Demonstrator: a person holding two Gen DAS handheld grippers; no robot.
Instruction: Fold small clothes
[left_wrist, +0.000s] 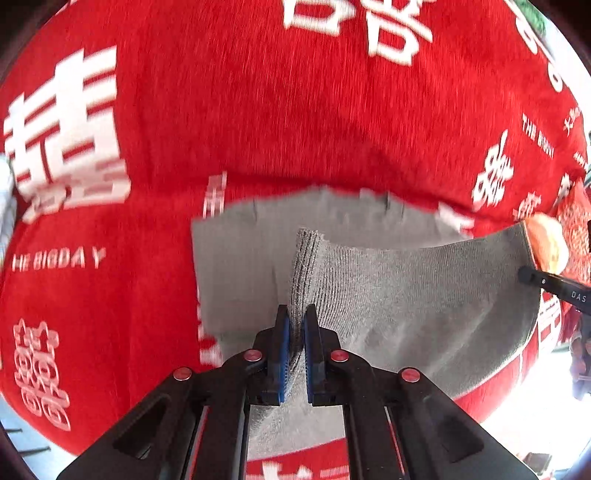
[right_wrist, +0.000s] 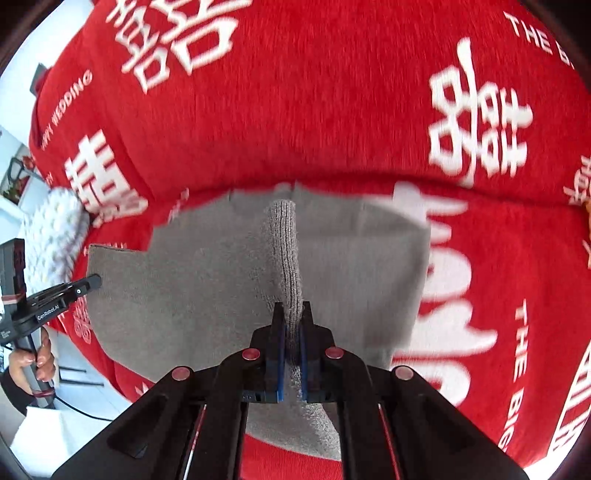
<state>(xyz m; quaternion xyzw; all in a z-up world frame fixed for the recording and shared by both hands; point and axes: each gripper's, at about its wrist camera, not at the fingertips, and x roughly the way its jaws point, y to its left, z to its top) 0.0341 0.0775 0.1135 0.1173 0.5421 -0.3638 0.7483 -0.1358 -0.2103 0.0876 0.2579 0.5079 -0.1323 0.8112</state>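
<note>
Fold barely begun: left tool (left_wrist: 295, 325) and right tool (right_wrist: 293, 321) each clamped tight on a ribbed edge of the grey garment (left_wrist: 406, 295), lifted off the red cloth (left_wrist: 258, 110), far part lying flat.

"THE BIGDAY", "HAPPY WEDDING" on red cloth (right_wrist: 332, 122); "GenRobot.AI" on left hand-held gripper (right_wrist: 94, 282)

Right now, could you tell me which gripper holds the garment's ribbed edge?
Both do. The left gripper and the right gripper each pinch a ribbed fold of the grey garment; neither stands apart.
</note>
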